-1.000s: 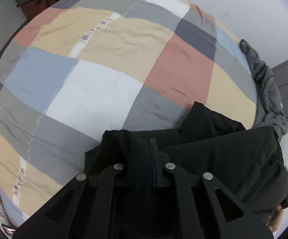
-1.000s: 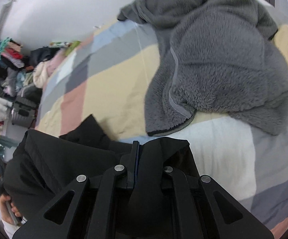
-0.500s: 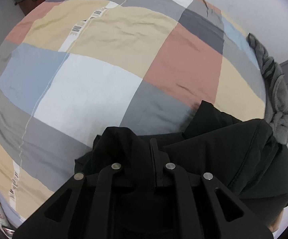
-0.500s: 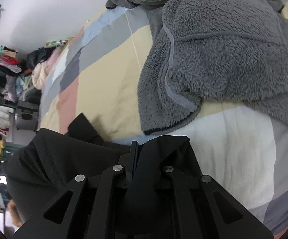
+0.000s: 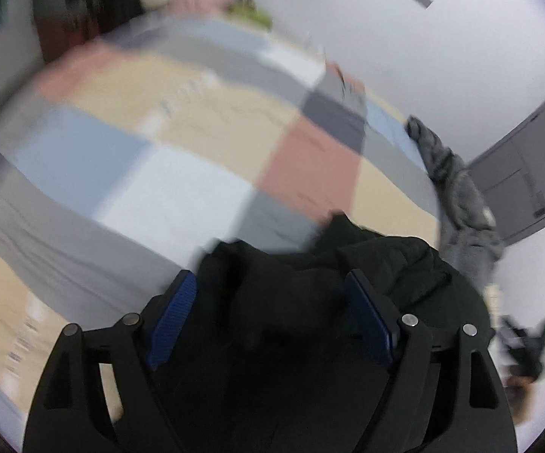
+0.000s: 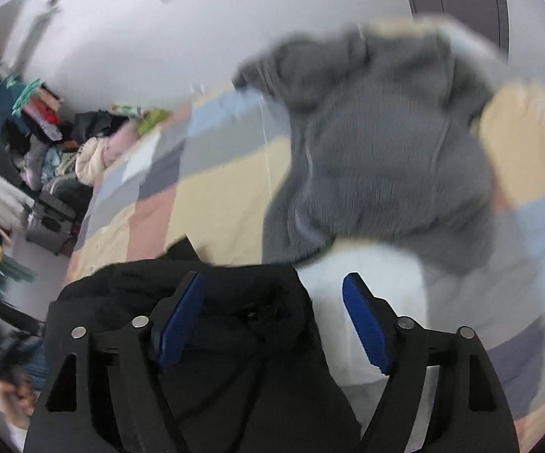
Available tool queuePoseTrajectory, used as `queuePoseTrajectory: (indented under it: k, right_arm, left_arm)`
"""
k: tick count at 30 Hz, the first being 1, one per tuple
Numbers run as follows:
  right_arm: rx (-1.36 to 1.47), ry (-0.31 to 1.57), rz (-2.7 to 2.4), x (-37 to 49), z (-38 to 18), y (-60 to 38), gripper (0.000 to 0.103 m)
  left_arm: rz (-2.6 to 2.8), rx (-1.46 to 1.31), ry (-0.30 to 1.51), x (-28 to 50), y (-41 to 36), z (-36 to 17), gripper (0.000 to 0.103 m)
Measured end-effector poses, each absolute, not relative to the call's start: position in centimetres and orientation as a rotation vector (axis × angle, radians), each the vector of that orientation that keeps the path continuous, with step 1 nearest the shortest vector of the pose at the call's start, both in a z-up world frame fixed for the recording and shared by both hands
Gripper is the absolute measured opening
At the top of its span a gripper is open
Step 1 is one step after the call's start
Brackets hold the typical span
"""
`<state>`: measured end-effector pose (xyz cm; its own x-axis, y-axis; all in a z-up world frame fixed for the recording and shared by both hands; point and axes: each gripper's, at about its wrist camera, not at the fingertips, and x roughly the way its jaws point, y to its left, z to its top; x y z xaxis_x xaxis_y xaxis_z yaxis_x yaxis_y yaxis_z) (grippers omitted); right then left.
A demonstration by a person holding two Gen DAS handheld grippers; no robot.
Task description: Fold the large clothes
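A black jacket (image 5: 310, 294) lies bunched on the patchwork bed cover (image 5: 166, 173) near its front edge. My left gripper (image 5: 270, 283) is open, its blue pads (image 5: 174, 313) apart on either side of the black cloth. My right gripper (image 6: 272, 287) is open too; the black jacket (image 6: 212, 302) lies under its left finger and white bedding under its right. Both views are blurred by motion.
A grey fleece jacket (image 6: 378, 158) lies crumpled on the bed (image 6: 219, 207) beyond the right gripper; it also shows at the bed's right edge (image 5: 457, 185). A heap of clothes (image 6: 61, 151) and hanging garments stand at the far left. Grey cabinet doors (image 5: 525, 166) are on the right.
Both grippers have opened and let go of the black jacket, which was pinched between their fingers before. Both cameras have lifted and tilted up, showing more wall.
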<state>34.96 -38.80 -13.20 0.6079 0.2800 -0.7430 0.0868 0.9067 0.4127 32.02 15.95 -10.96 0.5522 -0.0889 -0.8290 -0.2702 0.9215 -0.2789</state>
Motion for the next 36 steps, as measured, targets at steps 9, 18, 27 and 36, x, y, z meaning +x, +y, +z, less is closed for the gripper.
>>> queuePoseTrajectory:
  k: [9, 18, 27, 36]
  right_arm:
    - [0.267, 0.773, 0.302, 30.8, -13.2, -27.3, 0.083]
    - [0.160, 0.807, 0.373, 32.5, -18.8, -20.6, 0.084]
    - [0.193, 0.845, 0.412, 35.7, -21.8, -19.9, 0.090]
    - [0.169, 0.824, 0.422, 34.6, -22.2, -19.5, 0.090]
  left_arm:
    - [-0.078, -0.165, 0.772, 29.0, 7.8, -9.8, 0.103]
    - [-0.079, -0.063, 0.897, 34.2, 2.8, -17.1, 0.103]
    - [0.001, -0.057, 0.910, 35.4, 2.5, -20.3, 0.103]
    - [0.018, -0.034, 0.852, 34.0, 2.1, -21.5, 0.103]
